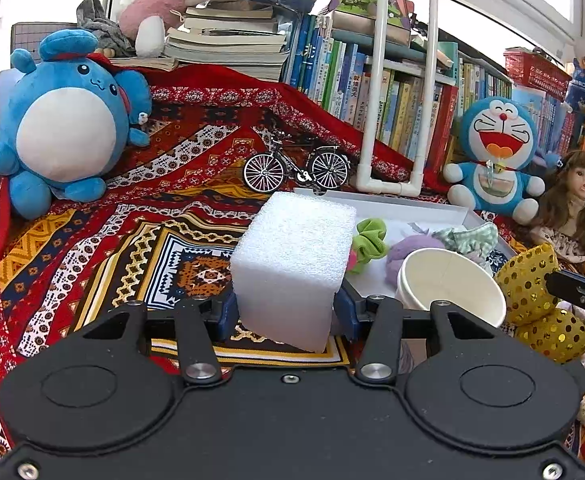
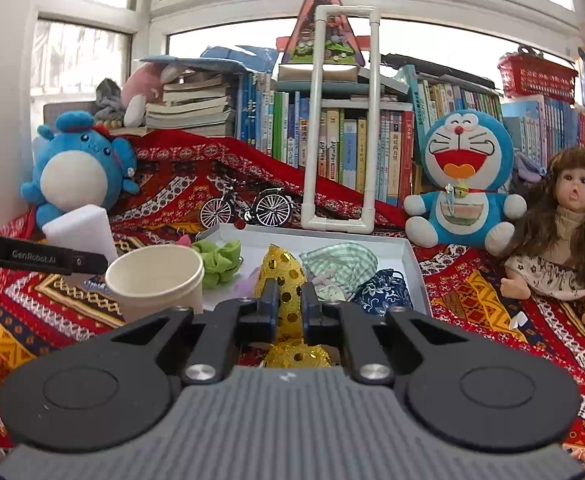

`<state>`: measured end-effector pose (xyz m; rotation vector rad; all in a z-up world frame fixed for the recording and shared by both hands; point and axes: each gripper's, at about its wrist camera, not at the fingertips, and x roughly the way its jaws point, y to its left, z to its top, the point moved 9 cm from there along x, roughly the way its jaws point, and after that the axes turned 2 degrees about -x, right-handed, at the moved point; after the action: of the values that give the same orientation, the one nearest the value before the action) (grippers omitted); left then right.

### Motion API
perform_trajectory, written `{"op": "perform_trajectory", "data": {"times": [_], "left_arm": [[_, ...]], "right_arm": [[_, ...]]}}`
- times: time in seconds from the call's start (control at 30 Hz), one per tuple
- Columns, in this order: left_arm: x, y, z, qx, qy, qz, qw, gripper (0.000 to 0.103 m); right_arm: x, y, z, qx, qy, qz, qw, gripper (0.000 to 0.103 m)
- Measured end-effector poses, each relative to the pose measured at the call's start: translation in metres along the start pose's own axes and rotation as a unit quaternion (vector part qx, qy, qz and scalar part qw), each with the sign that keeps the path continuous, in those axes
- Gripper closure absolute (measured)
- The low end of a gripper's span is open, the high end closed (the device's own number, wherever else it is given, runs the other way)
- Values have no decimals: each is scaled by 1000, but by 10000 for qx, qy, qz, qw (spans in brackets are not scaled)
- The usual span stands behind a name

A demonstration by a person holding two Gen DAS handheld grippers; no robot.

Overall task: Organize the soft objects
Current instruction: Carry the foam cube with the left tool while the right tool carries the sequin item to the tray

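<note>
White foam block (image 1: 292,268) looks coarse; gold bow (image 2: 286,280) carries shiny sequins.

White foam block (image 1: 292,264): matt, finely pitted, spongy. Gold bow (image 2: 282,280): cloth set with glossy sequins. Paper cup (image 2: 158,280): smooth, matt. Tray (image 2: 410,258): smooth white, card or plastic cannot be told. Patterned cloth (image 1: 92,248): woven, matt. Blue plush toy (image 1: 64,128): soft pile. Claws: matt black plastic.
</note>
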<state>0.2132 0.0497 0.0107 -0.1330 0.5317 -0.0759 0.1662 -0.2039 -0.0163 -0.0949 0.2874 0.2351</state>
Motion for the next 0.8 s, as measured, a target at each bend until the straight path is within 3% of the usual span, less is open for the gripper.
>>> {"op": "perform_trajectory", "data": {"times": [0.43,0.6,0.8], "left_arm": [[27,-9,45,-154,232,-631,9976,57],[48,-18,49,0,644,-789,9948,57],[72,-21,36,0,1132,-805,9903,58]], "right_arm": [[22,-33,43,1022,84,304,9943,88],[40,-43,49,1616,225,566,9850,88],[66,-34,41,1724,295,761,9816,88]]}}
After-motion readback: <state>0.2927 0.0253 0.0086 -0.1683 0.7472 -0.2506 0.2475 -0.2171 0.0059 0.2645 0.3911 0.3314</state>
